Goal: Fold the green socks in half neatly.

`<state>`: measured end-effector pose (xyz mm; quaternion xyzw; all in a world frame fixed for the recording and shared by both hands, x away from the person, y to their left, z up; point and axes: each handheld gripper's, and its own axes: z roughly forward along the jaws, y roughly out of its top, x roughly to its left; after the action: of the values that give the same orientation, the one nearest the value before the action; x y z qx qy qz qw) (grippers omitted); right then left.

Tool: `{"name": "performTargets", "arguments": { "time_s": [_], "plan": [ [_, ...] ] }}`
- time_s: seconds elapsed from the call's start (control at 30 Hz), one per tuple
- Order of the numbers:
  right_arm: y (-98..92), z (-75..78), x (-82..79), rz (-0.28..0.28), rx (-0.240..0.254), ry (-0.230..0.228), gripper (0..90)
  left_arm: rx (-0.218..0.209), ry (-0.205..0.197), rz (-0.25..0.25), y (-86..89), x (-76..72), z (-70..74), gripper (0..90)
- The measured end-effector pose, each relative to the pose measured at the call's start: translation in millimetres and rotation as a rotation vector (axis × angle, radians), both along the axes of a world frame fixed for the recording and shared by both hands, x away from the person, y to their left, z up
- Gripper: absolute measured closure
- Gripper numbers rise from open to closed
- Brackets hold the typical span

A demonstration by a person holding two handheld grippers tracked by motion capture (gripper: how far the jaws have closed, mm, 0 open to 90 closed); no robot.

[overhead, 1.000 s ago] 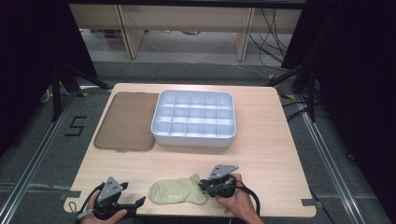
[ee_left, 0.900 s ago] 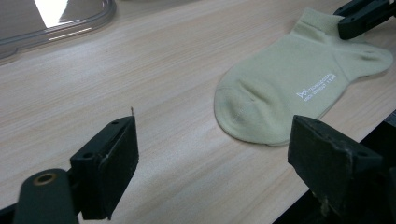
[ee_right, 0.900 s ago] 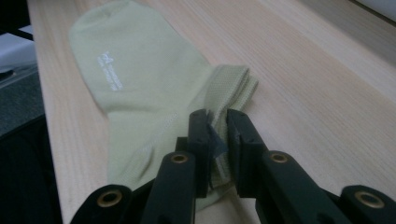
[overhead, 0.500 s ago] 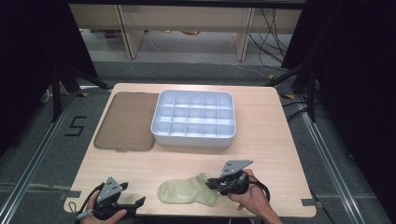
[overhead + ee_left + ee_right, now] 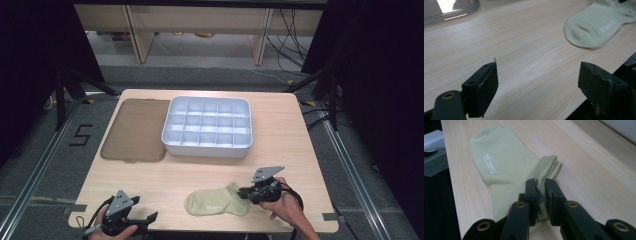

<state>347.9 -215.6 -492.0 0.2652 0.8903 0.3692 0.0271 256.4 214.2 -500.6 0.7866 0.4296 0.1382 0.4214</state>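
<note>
A pale green sock [image 5: 216, 202] lies flat near the table's front edge, its toe pointing left. My right gripper [image 5: 245, 193] is shut on the sock's cuff end [image 5: 544, 192]; the right gripper view has the ribbed cuff pinched between the two black jaws. At the front left corner my left gripper [image 5: 150, 218] rests low over the table, open, with bare wood between its wide-set jaws [image 5: 539, 82]. From the left gripper view the sock's toe [image 5: 596, 27] is at the upper right, well ahead of the jaws.
A white tray [image 5: 208, 146] divided into several compartments stands at the table's middle back. A flat brown lid [image 5: 134, 130] lies to its left. Bare wood stretches between tray and sock. The table's front edge runs just beneath both hands.
My right gripper has pulled the sock's cuff to the right, and the sock now lies stretched out flatter. The left gripper has stayed where it was.
</note>
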Motion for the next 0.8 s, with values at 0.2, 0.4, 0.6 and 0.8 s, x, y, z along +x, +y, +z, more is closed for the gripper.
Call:
{"name": "performTargets", "arguments": {
  "time_s": [0.2, 0.4, 0.6, 0.8],
  "plan": [
    [0.9, -5.8, 0.4, -0.008, -0.044, -0.001, 80.8, -0.021, -0.004, -0.048, -11.6, 9.1, 0.0, 18.0],
    [1.0, -9.3, 1.3, -0.013, -0.057, 0.008, 80.5, 0.001, 0.016, -0.118, -44.3, 23.4, -3.2, 20.9],
    [0.8, -9.4, 1.6, -0.001, -0.059, 0.002, 80.2, 0.004, 0.024, -0.172, -72.0, 34.5, 0.2, 22.2],
    [0.4, -9.3, 1.6, -0.002, -0.064, 0.005, 79.7, 0.020, 0.054, -0.189, -90.9, 43.5, -2.7, 30.4]
  ]
}}
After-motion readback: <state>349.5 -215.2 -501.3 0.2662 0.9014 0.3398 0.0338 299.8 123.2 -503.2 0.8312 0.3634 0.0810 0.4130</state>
